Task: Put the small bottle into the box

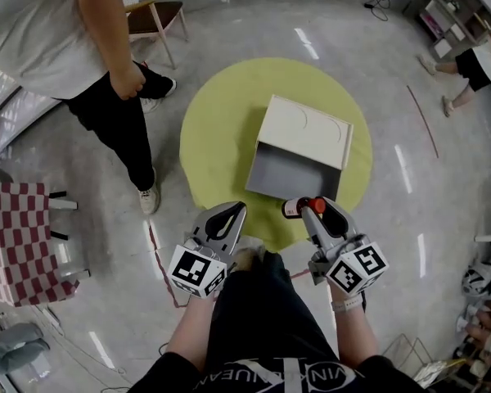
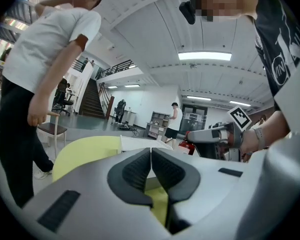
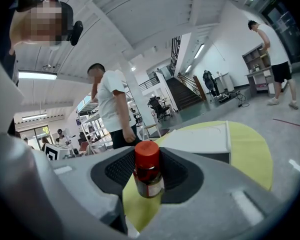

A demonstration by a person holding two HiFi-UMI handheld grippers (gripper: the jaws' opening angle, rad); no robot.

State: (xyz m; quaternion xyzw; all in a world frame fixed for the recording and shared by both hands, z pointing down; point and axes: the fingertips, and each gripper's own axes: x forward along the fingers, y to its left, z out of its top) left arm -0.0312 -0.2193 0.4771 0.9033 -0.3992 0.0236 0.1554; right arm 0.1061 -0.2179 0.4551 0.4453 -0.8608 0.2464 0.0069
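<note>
We hold a grey two-jaw gripper in each hand, low in front of our body, and both point forward to the round yellow-green mat [image 1: 221, 113] on the shiny grey floor. The right gripper [image 3: 149, 171] has its jaws standing wide, and the black ribbed pads press from both sides on the small dark-brown bottle with a red cap and a pale label [image 3: 149, 176]. The bottle stands upright between them in the right gripper view, with the cap on top. In the head view the bottle is over the near edge of the mat, just in front of the cream-white box [image 1: 307, 129] but not inside it. The box rests near the middle of the mat, with its cream panel on the far side and its grey part turned toward us. The left gripper [image 1: 237, 210] is beside the right one, apart from it, also at the near edge of the mat. Its jaws are closed, pad against pad, with nothing between them. At the left a person in a white shirt and black trousers [image 1: 33, 31] stands on the floor beside the mat, near a wooden chair with a dark seat [image 1: 159, 15].
</note>
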